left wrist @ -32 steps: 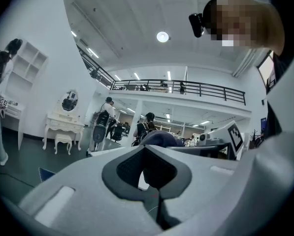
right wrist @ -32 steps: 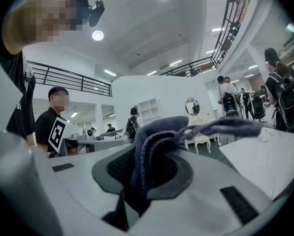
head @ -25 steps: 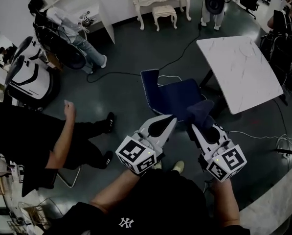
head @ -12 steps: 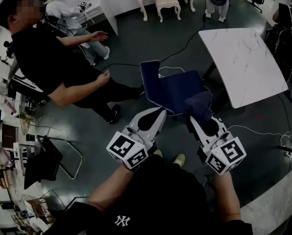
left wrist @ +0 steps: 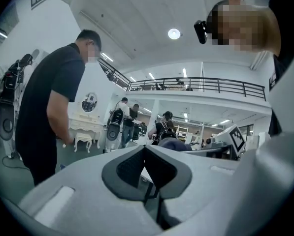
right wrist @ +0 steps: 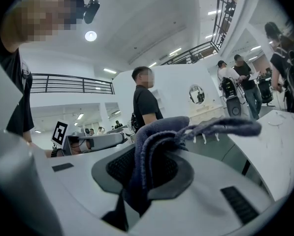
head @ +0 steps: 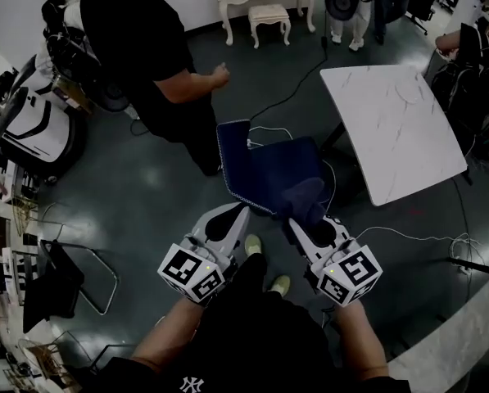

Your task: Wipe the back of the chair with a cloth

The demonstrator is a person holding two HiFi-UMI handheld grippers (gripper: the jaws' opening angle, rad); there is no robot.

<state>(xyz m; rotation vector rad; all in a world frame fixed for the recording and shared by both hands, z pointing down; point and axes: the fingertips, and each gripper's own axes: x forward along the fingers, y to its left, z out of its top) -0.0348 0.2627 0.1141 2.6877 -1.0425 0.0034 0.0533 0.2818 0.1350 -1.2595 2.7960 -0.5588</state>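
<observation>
The chair sits at 12 o'clock from the 2 grippers, with its back the upright edge on its 9 o'clock side. Over the last second a bystander has moved from 9 o'clock of the chair round to 11 o'clock and now stands just beside that back. The cloth overlaps the seat's near corner at 5 o'clock, apart from the back. Wiping looks not yet begun, and the bystander may crowd the reach.

Only the right gripper view shows the right gripper with its fingers clamped on the cloth. Only the left gripper view shows the left gripper with its fingers pressed together, empty. Neither shows the chair. The head view does, along with the white worktop at 3 o'clock.
</observation>
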